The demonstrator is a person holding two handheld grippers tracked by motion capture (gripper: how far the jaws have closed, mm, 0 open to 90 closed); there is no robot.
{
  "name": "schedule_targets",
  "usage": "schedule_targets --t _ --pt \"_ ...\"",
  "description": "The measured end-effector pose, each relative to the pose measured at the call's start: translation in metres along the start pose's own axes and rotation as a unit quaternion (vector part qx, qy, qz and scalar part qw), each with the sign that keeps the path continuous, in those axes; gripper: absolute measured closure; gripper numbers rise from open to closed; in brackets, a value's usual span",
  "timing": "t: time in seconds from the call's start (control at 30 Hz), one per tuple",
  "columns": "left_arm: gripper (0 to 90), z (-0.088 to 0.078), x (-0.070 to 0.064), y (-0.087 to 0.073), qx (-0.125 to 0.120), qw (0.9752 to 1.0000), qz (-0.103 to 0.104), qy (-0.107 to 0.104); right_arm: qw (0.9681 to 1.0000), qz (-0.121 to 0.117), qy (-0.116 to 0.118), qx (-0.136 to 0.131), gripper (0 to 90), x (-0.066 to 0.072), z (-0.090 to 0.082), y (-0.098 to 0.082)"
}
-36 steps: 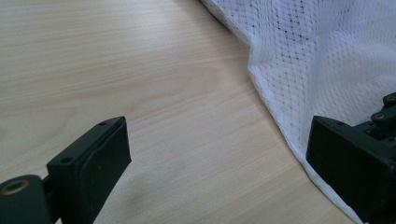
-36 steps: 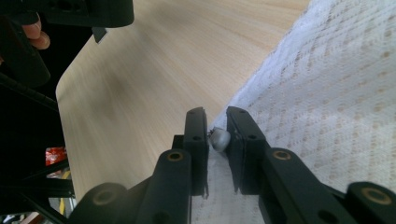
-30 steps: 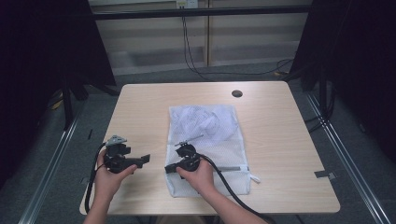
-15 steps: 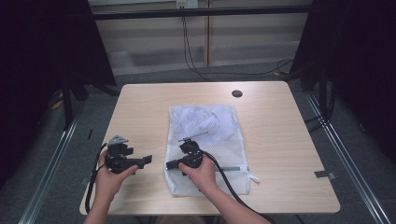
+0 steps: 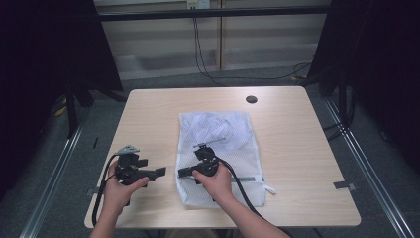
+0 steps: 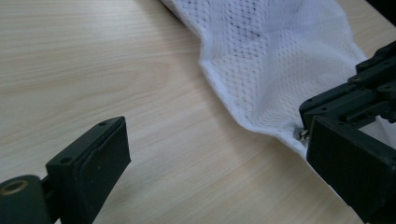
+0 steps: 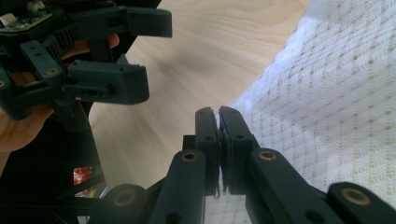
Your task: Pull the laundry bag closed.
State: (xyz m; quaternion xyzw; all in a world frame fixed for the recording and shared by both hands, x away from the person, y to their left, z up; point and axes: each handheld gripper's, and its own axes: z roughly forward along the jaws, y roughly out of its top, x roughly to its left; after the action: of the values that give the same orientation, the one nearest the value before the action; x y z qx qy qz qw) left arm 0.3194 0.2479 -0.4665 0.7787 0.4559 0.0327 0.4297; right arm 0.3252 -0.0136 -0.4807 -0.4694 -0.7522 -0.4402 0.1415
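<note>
The bag's (image 5: 218, 148) near-left edge is pinched in the right gripper's (image 5: 182, 173) pressed-together jaws, just right of the left gripper (image 5: 161, 172), whose jaws are spread.

Bare table (image 5: 148, 114) left and right of mesh bag (image 5: 218, 134), both grippers crowding its near-left edge

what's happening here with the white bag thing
A person at a wooden table holds a two-jaw gripper in each hand and is working on a white mesh laundry bag that lies flat. The right gripper has its jaws pressed together at the bag's left edge, apparently pinching the fabric there; a small metal piece, perhaps the zip pull, shows beside it. The left gripper waits just left of the bag with its jaws open, holding nothing.
</note>
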Motion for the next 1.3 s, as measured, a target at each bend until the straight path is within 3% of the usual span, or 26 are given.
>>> schedule_targets --t 0.2,0.33,0.63,1.03,1.17,1.3 --pt "5.3 0.005 -0.005 0.000 0.009 0.9997 -0.001 -0.024 1.0000 0.005 0.001 -0.007 86.9 -0.001 -0.006 0.002" --pt "5.3 0.008 -0.008 -0.001 0.011 0.9985 -0.017 -0.050 0.9999 0.005 0.001 -0.010 86.9 -0.001 -0.007 0.002" --pt "5.6 0.013 -0.012 -0.001 0.019 0.9979 -0.019 -0.058 1.0000 0.005 0.001 -0.008 86.9 -0.001 -0.008 0.003" --pt "10.3 0.026 -0.024 -0.001 0.039 0.9946 -0.023 -0.093 0.9999 0.002 0.001 -0.017 87.0 0.000 -0.011 0.004" --pt "12.8 0.029 -0.025 -0.001 0.050 0.9926 -0.035 -0.105 0.9999 0.000 0.000 -0.016 87.0 0.001 -0.012 0.004" --pt "15.9 0.032 -0.027 -0.002 0.060 0.9923 -0.029 -0.105 0.9998 -0.001 0.000 -0.018 87.0 0.001 -0.012 0.004"
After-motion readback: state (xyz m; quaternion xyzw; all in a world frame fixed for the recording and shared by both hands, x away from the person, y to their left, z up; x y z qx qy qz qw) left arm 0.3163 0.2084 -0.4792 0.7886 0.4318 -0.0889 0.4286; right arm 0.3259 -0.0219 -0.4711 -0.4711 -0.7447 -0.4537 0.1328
